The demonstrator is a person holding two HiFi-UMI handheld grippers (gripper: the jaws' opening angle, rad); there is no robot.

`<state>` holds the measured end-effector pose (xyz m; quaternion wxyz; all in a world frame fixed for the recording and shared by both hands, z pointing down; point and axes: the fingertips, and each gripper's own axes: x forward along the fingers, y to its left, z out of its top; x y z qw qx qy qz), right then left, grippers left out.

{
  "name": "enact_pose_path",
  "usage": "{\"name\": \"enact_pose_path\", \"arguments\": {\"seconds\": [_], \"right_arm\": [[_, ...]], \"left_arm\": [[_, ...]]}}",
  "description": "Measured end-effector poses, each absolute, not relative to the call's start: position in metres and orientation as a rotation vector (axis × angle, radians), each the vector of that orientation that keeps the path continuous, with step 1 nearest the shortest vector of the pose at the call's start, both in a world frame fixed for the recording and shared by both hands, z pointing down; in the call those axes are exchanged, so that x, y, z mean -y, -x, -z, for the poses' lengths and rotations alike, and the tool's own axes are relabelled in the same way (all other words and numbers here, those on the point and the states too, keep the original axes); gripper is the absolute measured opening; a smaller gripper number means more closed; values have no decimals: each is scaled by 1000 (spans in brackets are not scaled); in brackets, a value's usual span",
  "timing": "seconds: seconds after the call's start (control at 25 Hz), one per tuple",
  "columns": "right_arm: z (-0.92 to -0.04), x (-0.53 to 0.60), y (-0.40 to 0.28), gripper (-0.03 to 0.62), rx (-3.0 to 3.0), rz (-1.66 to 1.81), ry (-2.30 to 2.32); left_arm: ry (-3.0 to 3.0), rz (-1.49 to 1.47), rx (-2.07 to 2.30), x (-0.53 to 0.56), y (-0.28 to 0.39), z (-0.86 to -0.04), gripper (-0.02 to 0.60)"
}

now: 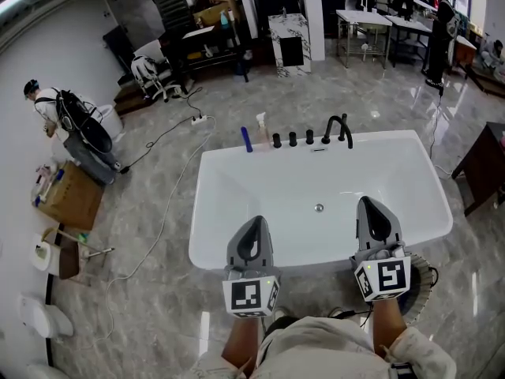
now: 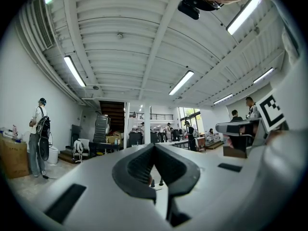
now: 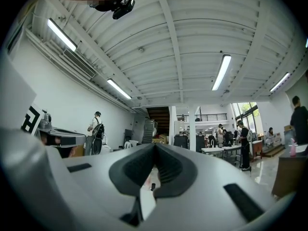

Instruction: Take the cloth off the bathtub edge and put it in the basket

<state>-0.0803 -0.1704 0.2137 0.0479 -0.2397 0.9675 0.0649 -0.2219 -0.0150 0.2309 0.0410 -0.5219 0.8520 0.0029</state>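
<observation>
The white bathtub fills the middle of the head view, and I see no cloth on its rim in any view. My left gripper hovers over the tub's near edge with its jaws together and nothing between them. My right gripper is held beside it over the near right part of the tub, also shut and empty. A dark round basket shows partly on the floor under the right gripper. Both gripper views point up and across the hall: left gripper, right gripper, each with its jaws meeting at the tip.
A black faucet and knobs line the tub's far rim, with a blue bottle and a spray bottle beside them. A cardboard box, a person and a floor cable lie to the left. A dark table stands at the right.
</observation>
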Motion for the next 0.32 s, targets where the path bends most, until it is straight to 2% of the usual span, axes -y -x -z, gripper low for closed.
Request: {"name": "enact_pose_path", "arguments": {"seconds": [0.32], "right_arm": [[-217,166,85,-11,-2951,-208,738]], "left_arm": [[1606,-17,-2600,11,227,-234,-5]]}}
